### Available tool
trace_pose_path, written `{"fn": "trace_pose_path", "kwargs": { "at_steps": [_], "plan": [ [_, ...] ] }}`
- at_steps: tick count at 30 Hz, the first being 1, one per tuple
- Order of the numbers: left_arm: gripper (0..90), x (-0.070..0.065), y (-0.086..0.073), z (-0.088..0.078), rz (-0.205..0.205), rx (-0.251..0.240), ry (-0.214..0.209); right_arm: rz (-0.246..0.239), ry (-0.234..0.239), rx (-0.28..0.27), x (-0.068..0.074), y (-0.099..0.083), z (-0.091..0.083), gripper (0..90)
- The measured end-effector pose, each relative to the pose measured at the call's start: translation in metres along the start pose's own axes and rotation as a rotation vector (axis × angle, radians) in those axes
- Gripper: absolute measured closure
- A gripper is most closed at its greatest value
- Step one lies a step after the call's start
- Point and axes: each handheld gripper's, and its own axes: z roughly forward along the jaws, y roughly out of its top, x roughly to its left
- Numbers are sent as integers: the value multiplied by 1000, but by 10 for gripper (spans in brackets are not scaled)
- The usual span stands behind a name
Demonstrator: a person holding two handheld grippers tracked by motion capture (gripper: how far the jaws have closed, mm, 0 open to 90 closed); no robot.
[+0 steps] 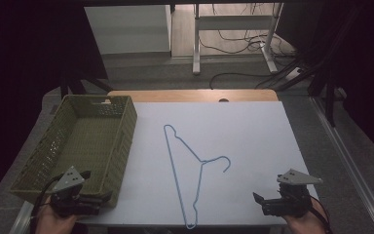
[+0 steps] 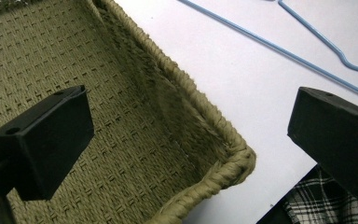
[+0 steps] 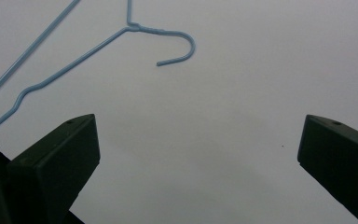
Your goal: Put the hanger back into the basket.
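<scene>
Starting position. Your left gripper point(image 1: 78, 199) and right gripper point(image 1: 277, 201) rest at the near edge, jaws apart and empty. The blue hanger point(image 1: 191, 168) lies mid-table, right of the woven basket point(image 1: 121, 141). Probable next move: approaching the hanger's thin wire.

The woven basket point(image 1: 108, 146) occupies the left edge of the surface point(image 1: 263, 141). The blue wire hanger point(image 1: 191, 165) lies flat at the centre. The right half is unobstructed.
</scene>
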Motion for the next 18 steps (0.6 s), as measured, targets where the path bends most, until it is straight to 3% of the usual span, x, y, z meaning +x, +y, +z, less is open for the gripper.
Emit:
{"fn": "trace_pose_path", "kwargs": {
  "at_steps": [5,9,18],
  "plan": [
    [11,0,0,1,11,-2,-7,-4,0,3,1,3,1,0],
    [11,1,0,1,10,-3,-9,40,24,23,2,6,3,0],
    [11,0,2,1,24,2,1,57,46,33,0,18,7,0]
  ]
}}
